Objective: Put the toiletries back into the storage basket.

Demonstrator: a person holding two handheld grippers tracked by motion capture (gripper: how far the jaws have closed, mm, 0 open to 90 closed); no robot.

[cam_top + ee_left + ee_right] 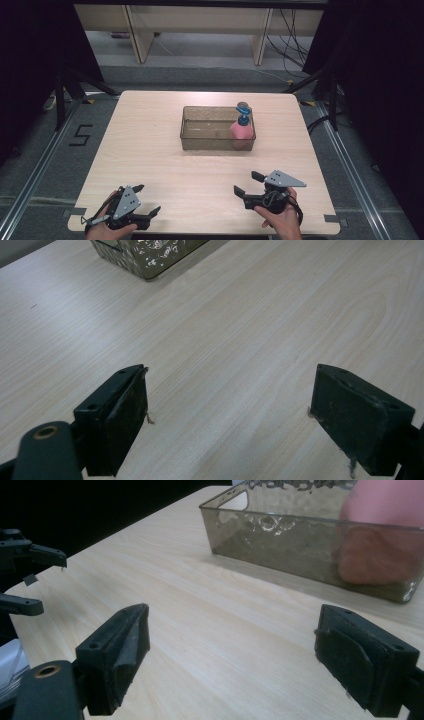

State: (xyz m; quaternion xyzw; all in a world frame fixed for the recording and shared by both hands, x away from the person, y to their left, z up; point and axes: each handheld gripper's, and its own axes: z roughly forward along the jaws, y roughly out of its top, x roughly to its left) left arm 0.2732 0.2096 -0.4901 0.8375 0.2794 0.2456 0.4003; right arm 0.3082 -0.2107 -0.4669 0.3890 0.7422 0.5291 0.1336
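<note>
A clear, brown-tinted plastic bin [200, 136] sits at the middle of the wooden table [150, 155]. Inside its right end stands a pink bottle [241, 131] with a blue pump top [244, 119]. My left gripper [147, 200] rests open near the front left edge, held by a hand, nothing between its jaws. My right gripper [248, 183] is open near the front right, pointing left across the table. In the right gripper view the bin [280, 535] and the pink bottle [380, 555] lie ahead on the right. The bin's corner [145, 255] appears far off in the left gripper view.
Beyond the table's far edge is grey floor with wooden furniture legs [137, 35] and cables [292, 45]. Black stands [65, 85] flank the table on both sides. A "5" mark [81, 135] is on the floor at left. The left gripper [25, 580] appears at the right gripper view's left edge.
</note>
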